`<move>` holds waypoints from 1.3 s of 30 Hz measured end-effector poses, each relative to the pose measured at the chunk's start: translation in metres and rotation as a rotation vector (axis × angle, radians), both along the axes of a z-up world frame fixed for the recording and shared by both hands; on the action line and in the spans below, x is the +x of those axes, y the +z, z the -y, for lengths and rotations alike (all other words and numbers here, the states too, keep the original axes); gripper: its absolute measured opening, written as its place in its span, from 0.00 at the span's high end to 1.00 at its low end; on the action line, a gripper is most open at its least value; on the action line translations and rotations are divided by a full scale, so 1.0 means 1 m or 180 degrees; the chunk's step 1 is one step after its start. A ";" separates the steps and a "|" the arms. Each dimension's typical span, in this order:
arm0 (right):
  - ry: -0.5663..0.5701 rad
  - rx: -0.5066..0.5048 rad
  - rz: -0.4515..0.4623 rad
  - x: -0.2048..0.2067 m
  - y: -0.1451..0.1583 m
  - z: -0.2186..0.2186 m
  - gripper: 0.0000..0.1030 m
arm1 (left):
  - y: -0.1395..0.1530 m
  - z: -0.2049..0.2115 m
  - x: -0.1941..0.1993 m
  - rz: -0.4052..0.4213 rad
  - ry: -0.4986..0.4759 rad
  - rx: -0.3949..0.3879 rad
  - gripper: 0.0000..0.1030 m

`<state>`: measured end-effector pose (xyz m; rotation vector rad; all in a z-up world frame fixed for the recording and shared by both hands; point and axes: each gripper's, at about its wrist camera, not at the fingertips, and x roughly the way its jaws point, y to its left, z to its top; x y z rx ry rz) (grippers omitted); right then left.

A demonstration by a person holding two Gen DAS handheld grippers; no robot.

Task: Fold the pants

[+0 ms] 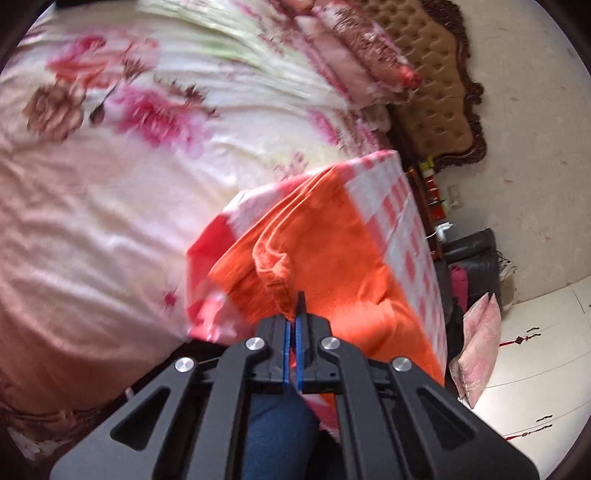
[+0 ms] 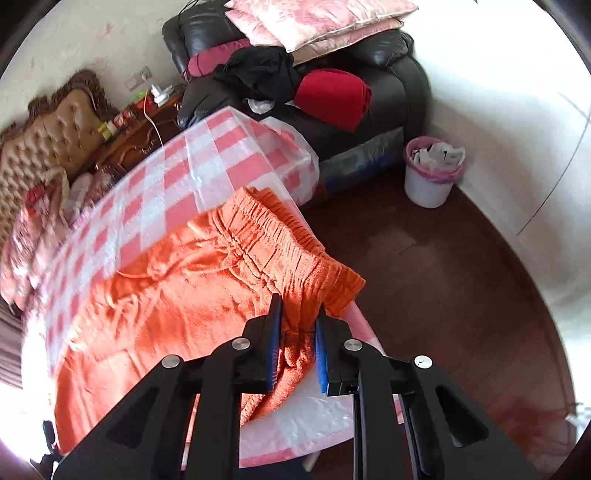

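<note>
The orange pants [image 2: 192, 273] lie spread on the checkered bench [image 2: 177, 162]. The left tool [image 1: 298, 306] pinches a hem; the right tool [image 2: 297, 325], spread, straddles the waistband at five o'clock.

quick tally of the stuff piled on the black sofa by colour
pink pillows: 2
red cloth: 1
black garment: 1
maroon roll: 1
total: 5, all on the black sofa

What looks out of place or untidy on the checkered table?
The orange pants lie rumpled, and their elastic waistband corner hangs past the checkered tablecloth edge, between the right gripper jaws.
</note>
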<state>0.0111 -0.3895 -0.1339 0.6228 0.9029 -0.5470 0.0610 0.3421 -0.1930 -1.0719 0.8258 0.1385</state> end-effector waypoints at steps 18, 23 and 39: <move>0.0039 0.0263 -0.0060 -0.006 -0.015 0.012 0.84 | 0.036 -0.020 0.015 -0.0145 -0.0152 0.1192 0.56; 0.0052 0.0198 -0.0178 -0.002 -0.027 0.009 0.84 | 0.062 0.011 0.093 0.0165 -0.1275 0.2039 0.54; 0.0100 0.0091 -0.0363 0.001 -0.036 0.005 0.84 | 0.059 0.015 0.170 0.0039 -0.1680 0.2647 0.96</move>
